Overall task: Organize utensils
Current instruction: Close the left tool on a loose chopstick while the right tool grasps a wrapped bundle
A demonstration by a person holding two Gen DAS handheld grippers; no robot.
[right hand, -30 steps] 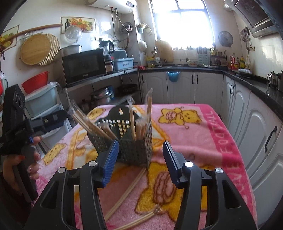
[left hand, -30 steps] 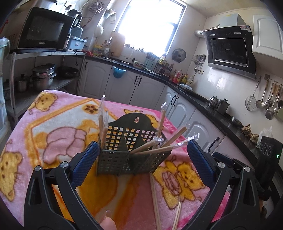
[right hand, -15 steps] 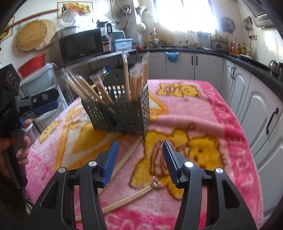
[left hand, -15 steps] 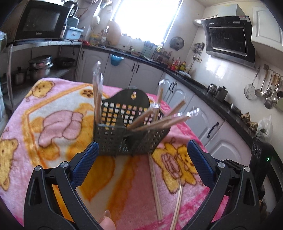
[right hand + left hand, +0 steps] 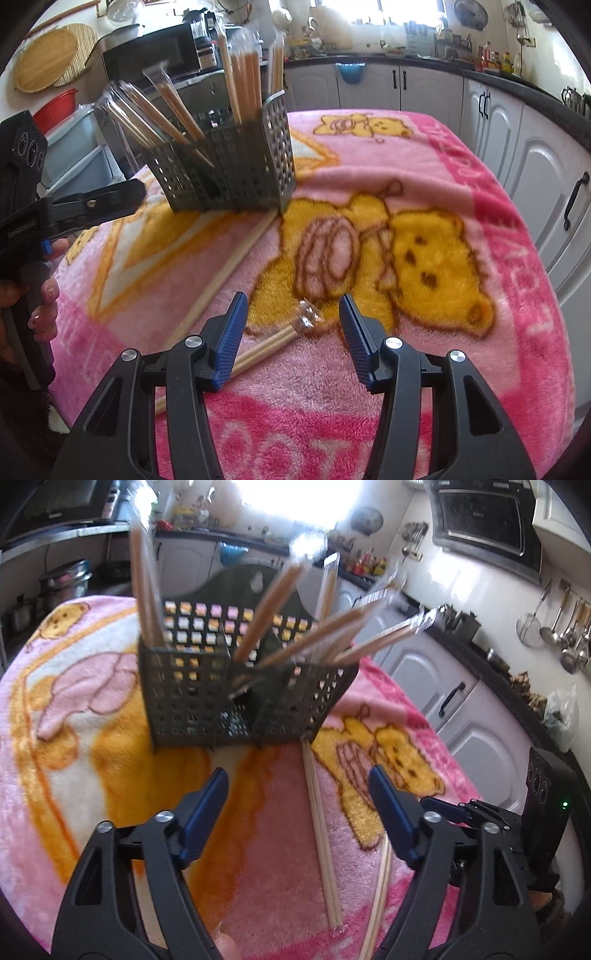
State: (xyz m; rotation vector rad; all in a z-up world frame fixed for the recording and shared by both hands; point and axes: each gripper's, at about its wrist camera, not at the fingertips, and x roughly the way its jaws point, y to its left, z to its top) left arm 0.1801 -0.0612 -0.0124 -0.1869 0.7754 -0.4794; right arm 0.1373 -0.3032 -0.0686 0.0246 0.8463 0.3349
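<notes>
A dark mesh utensil basket stands on the pink bear blanket, holding several wrapped chopstick pairs. Two more pairs lie loose in front of it. My left gripper hovers low over one loose pair; its jaws are closing, the pair lies between them and the pads are clear of it. My right gripper is open just above the crinkled wrapper end of the other pair, without touching it. The first pair runs up to the basket's corner.
The blanket covers a table whose edge drops off towards white cabinets on the right. A hand holds the left gripper's handle. The right gripper's body sits close beside the left one. A microwave stands behind.
Both grippers have dropped and tilted down towards the blanket, nearer the loose chopsticks. The left jaws have narrowed; the right jaws look unchanged.
</notes>
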